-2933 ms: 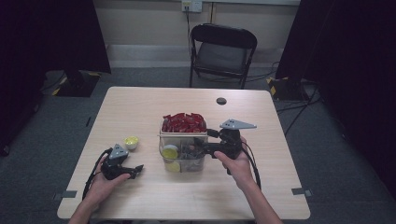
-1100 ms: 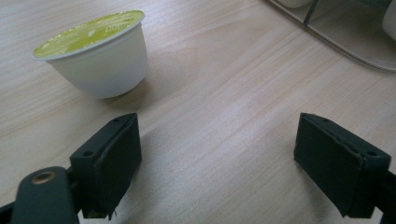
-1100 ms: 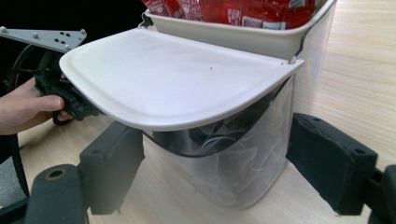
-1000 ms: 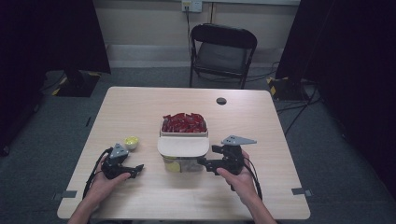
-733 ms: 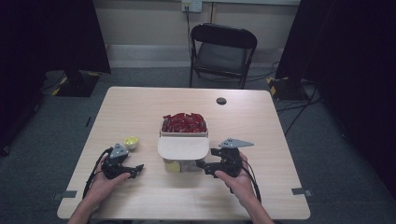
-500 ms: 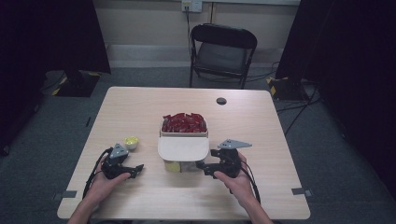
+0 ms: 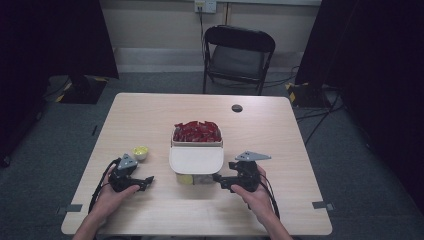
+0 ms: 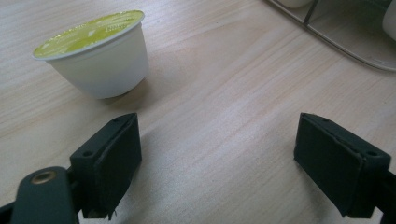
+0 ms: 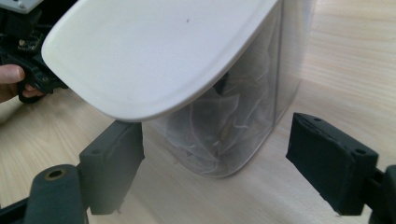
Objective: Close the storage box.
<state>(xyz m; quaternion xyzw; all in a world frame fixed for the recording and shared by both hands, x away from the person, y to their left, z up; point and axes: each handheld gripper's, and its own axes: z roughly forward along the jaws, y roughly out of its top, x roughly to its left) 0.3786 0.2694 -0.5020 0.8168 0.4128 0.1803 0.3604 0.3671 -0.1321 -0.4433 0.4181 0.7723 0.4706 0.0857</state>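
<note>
While both wide open, each tool (image 7: 146,180) (image 7: 218,179) holds nothing.

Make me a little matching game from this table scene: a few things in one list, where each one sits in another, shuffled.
Things:
1. white lid
2. red packets
3. small cup with the yellow-green top
4. small black disc

Places:
A. far side of the table, alone
B. beside the left gripper
C. over the container's near half
D. in the container's far half

Pairs: 1-C, 2-D, 3-B, 4-A
</note>
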